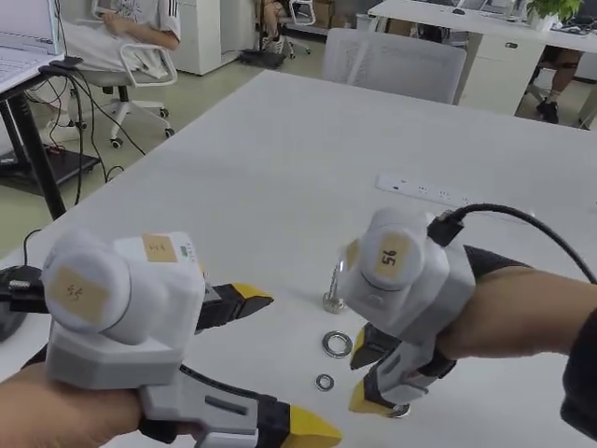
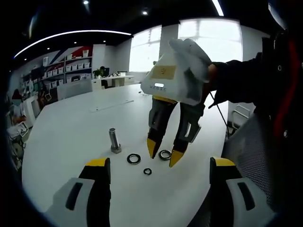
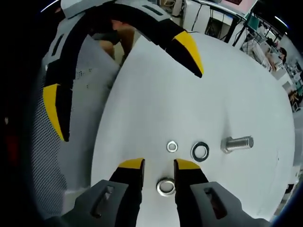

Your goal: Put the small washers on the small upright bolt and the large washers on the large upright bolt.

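The left gripper (image 1: 304,367), on the near side of the upright bolt (image 1: 334,289), was released, its 2 jaws spread wide and holding nothing. The right gripper (image 3: 159,164) pointed down at the table (image 1: 280,168), its narrowly parted jaws straddling a 3rd washer (image 3: 166,186) lying flat, not visibly clamped. A small washer (image 3: 172,146) lay short of the bolt, and a large washer (image 3: 200,151) lay just beside it.

Three washers (image 3: 200,151), one upright bolt (image 3: 236,143).
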Demonstrator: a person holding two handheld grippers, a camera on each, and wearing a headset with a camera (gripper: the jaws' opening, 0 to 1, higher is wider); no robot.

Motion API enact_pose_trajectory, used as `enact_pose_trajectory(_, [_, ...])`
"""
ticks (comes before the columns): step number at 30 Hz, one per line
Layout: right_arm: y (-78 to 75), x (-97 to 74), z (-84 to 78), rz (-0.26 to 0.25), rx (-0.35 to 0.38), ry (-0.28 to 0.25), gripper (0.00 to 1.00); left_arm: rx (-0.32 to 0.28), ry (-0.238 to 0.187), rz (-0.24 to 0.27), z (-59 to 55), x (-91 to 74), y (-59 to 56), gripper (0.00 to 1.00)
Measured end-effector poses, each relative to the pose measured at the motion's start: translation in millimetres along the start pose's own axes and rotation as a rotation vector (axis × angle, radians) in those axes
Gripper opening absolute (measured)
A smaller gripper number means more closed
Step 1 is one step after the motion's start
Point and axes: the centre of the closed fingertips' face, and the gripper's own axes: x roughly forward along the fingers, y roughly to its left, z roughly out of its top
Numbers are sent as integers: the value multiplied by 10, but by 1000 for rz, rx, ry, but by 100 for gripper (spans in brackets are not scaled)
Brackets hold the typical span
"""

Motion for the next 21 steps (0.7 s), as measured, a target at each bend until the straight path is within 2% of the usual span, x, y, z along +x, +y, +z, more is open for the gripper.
enact_pose_trajectory(4, [-88, 83, -3, -8, -3, 20, 26, 0, 0, -1, -2, -1, -3, 86])
enact_pose_trajectory(6, [-126, 105, 23, -11, 4, 12, 26, 0, -1, 0, 0, -2, 0, 86])
enact_pose_trajectory(13, [-160, 232, 83, 1, 0, 26, 24, 0, -4, 2, 0, -6, 8, 86])
enact_pose_trajectory(21, [-198, 316, 24, -4, -21, 70, 21, -1, -7, 3, -1, -10, 16, 86])
